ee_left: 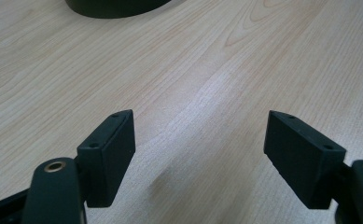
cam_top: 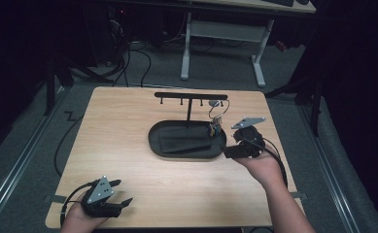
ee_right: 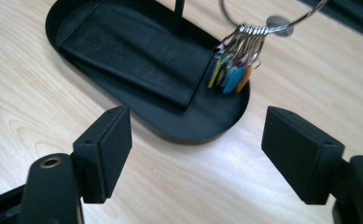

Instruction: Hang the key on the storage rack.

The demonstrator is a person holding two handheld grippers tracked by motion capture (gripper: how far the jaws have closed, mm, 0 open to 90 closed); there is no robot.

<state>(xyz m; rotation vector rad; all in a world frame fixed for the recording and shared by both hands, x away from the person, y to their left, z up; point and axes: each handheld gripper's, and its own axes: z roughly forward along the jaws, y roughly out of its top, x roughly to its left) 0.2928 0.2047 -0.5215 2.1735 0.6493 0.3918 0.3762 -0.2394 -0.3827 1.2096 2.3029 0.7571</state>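
Keeping the right hand-held gripper (ee_right: 195,156) wide open and empty, we are lining it up squarely with the key bunch (ee_right: 233,70) hanging over the black tray's (ee_right: 202,133) end.

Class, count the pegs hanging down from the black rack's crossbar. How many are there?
4. The pegs sit along the crossbar: one near its left end, one left of the post, one right of it, and the last beside the key ring. More may be hidden.
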